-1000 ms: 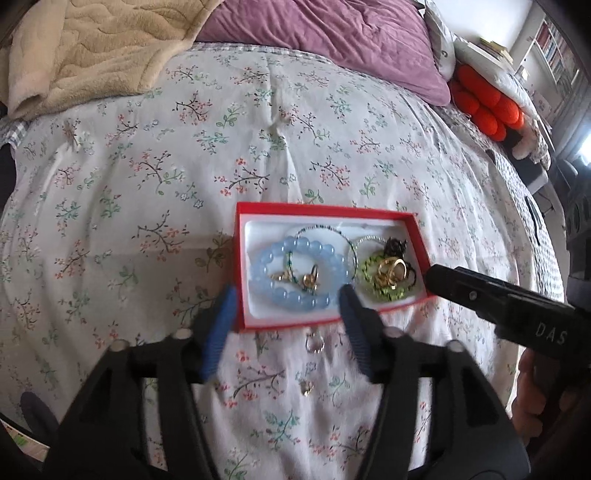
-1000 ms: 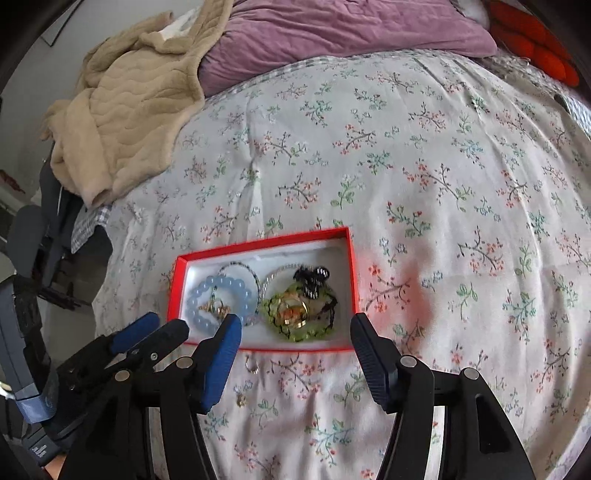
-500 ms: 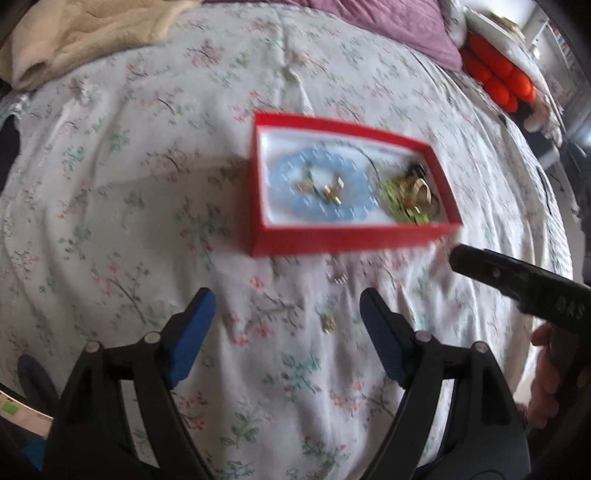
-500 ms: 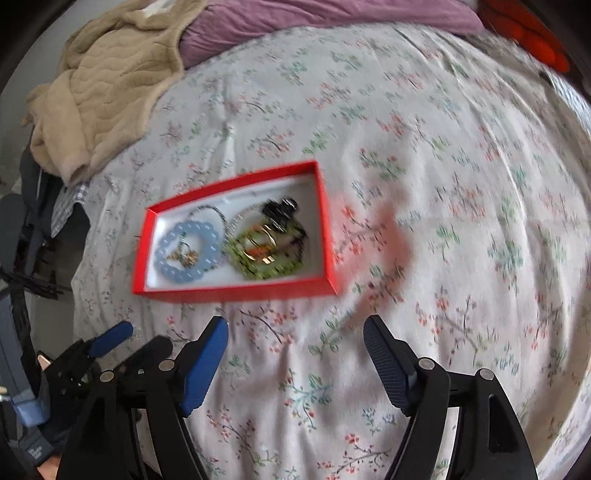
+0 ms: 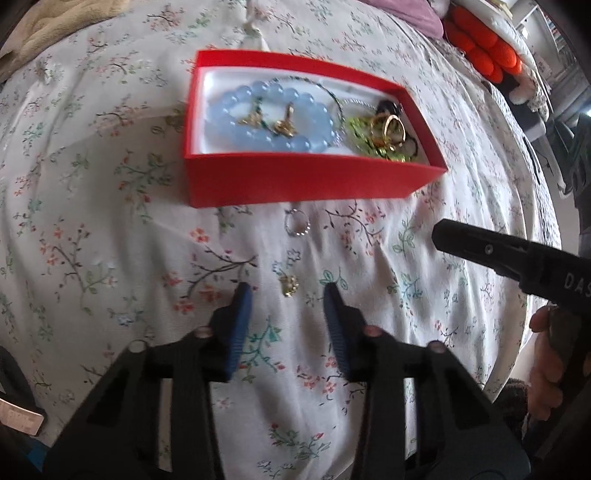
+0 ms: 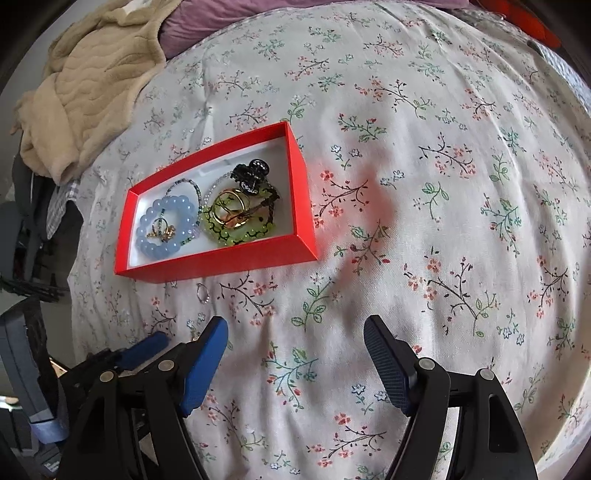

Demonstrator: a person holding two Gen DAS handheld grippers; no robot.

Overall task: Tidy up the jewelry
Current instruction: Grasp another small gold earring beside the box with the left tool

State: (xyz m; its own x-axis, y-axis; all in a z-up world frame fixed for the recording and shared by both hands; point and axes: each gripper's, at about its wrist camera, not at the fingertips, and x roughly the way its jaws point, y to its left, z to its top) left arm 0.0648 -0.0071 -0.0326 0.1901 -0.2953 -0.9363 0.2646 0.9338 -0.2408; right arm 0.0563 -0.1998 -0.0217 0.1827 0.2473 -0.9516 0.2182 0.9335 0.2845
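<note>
Nearest in the left wrist view, the left gripper (image 5: 288,293) points steeply down at the bed (image 5: 110,229). Its fingers (image 5: 239,308) have just been closing and stand part-way apart, pressing on nothing. A small gold charm (image 5: 289,286) lies on the floral sheet in the gap between the blue tips, clear of both pads. Just beyond it lies a silver ring (image 5: 296,224), flat on the sheet and close to the front wall of the red box (image 5: 295,181).

The right gripper (image 6: 295,338) hangs over bare sheet to the right of the box, its fingers (image 6: 384,360) spread wide with nothing between them. In the left view one black finger of it reaches in from the right, with a person's hand (image 5: 546,369) on the handle below.

The box sits open on the bed, white-lined. In its left half lies a blue bead bracelet (image 5: 267,116) with small gold pieces (image 5: 269,120) inside its ring. A thin beaded chain (image 6: 192,192) curves between the two halves. In the right half lies a green bracelet (image 6: 240,227) with gold rings (image 6: 232,210) heaped on it, and a black clip (image 6: 251,173) at the far corner.

Farther back, a beige blanket (image 6: 88,85) is bunched at the left, touching a purple cover (image 6: 207,22) at the head of the bed. Orange cushions (image 5: 480,44) sit at the far right in the left view.
</note>
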